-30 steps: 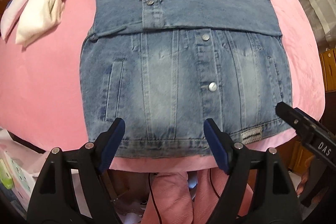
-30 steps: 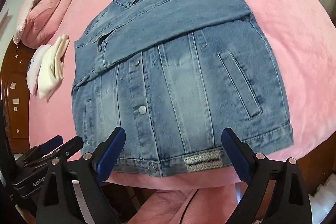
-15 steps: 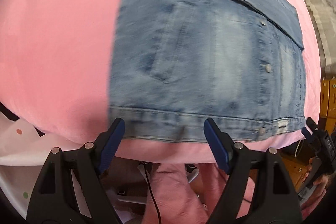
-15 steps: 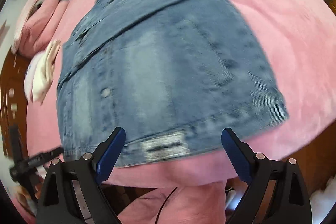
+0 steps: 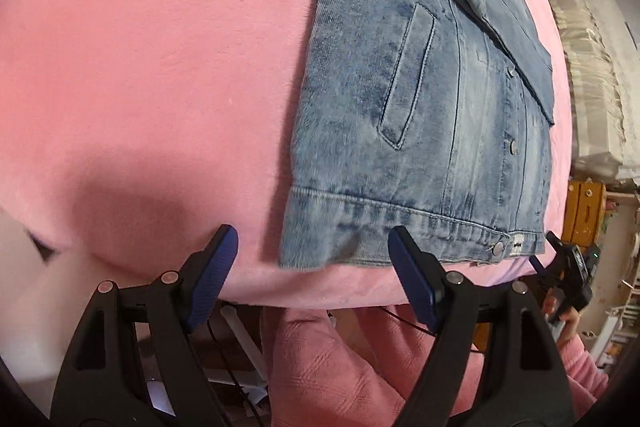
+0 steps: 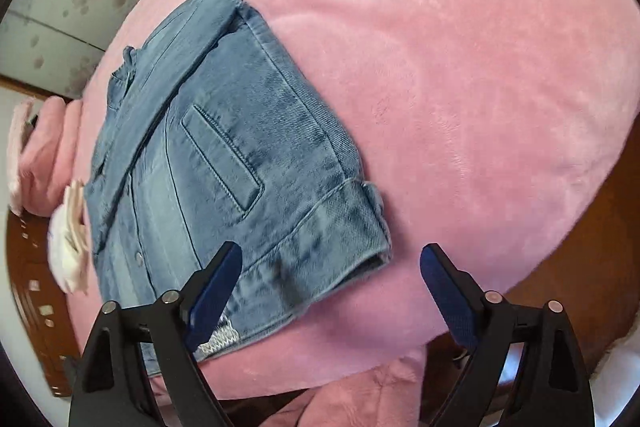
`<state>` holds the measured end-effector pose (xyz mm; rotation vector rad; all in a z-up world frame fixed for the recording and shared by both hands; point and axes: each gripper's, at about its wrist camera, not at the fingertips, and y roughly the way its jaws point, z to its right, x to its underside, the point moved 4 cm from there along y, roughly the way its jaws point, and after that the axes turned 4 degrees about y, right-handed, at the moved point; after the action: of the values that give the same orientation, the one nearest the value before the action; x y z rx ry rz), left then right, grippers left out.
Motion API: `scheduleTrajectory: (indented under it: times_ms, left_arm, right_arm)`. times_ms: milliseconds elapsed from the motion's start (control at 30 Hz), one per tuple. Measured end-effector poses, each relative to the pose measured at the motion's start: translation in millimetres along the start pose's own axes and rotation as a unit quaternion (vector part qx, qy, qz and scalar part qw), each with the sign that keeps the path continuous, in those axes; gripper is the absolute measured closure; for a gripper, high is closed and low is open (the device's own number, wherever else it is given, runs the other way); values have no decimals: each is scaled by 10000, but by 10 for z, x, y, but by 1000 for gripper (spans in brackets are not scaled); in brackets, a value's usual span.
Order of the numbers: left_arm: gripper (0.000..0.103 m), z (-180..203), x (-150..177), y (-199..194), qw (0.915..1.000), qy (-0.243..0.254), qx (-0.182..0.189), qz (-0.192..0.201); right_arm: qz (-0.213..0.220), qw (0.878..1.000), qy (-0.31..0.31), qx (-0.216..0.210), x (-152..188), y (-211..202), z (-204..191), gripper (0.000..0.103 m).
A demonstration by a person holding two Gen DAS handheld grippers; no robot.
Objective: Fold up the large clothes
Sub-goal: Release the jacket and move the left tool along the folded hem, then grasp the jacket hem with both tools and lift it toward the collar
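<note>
Denim first: we log a washed-blue jacket (image 5: 424, 131) lying flat on a pink plush bedspread (image 5: 160, 67), front side up, sleeves folded across the chest, hem toward us at the near edge of the bed.

Writing: we find none we can read. A small pale woven label (image 5: 517, 240) sits at the hem beside a metal snap (image 5: 498, 247) in the left wrist view; its text is too small to make out. The right wrist view shows the same label (image 6: 219, 338) only as whitish stitching, partly behind a finger.

Left gripper (image 5: 312, 279): jaws spread, nothing between the blue pads; it hangs over the jacket's near hem corner, one pad over bare bedspread, the other over the hem band. Whether it touches the cloth we cannot tell.

Right gripper (image 6: 332, 291): jaws have just been closing a little yet stand wide, gripping nothing; the opposite hem corner, its band turned up, lies just ahead between the pads.

Only the left view shows the right gripper from outside (image 5: 568, 275), held in a hand with a pink sleeve (image 5: 584, 375), plus a wooden cabinet (image 5: 586, 211) and pale bedding at the far right. Only the right view shows folded white garments (image 6: 70, 239) beside the jacket's far edge, a pink pillow (image 6: 44, 155), a spotted wall and the wooden bed frame (image 6: 36, 307).
</note>
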<state>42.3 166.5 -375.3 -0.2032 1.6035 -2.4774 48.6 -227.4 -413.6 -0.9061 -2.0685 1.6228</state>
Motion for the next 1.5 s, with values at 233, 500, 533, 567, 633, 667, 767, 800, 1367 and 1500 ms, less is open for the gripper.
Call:
scheduleTrajectory:
  times_ms: [233,500,533,567,633,667,767,800,1367,1500]
  left_arm:
    - [28,0,-192,258,9980,-410,292,-382]
    - [53,422,-196,348,9958,-265,749,-465]
    - [63,490,-213,355,9975,-172,577,-373]
    - [71,532,-236,348,9987,-178,388,-273]
    - [83,577,-282,275,9990,-292,325,-16]
    - [86,579,-290,232,9986,-351,376,104]
    - [91,659,-352,32,9932,-669,792,540]
    - [91,730,-383,-72,9894,-753,1006,723]
    - [94,1638,-1621,-1722,9294,-1038,2144,2819]
    - [94,1553,-1934,-1882,9205,-1220,2264,2942]
  right_arm:
    - [-356,9985,285,-291,-118,289,87,36]
    - [-365,9979,486,-228,-174,319,-39,65]
    - [-370,9978,496,-232,-173,306,-86,66]
    - [-361,9978,493,-268,-181,272,-124,69]
    - [-310,9969,550,-470,-207,207,-224,72]
    - [-294,9962,575,-576,-211,172,-269,72]
    - [-284,9947,531,-831,-254,99,-475,75]
    - [-302,9947,495,-849,-267,78,-536,75]
    - [462,9415,805,-3239,-1312,-835,-1759,80]
    - [694,9250,851,-3638,-1808,-983,-2033,85]
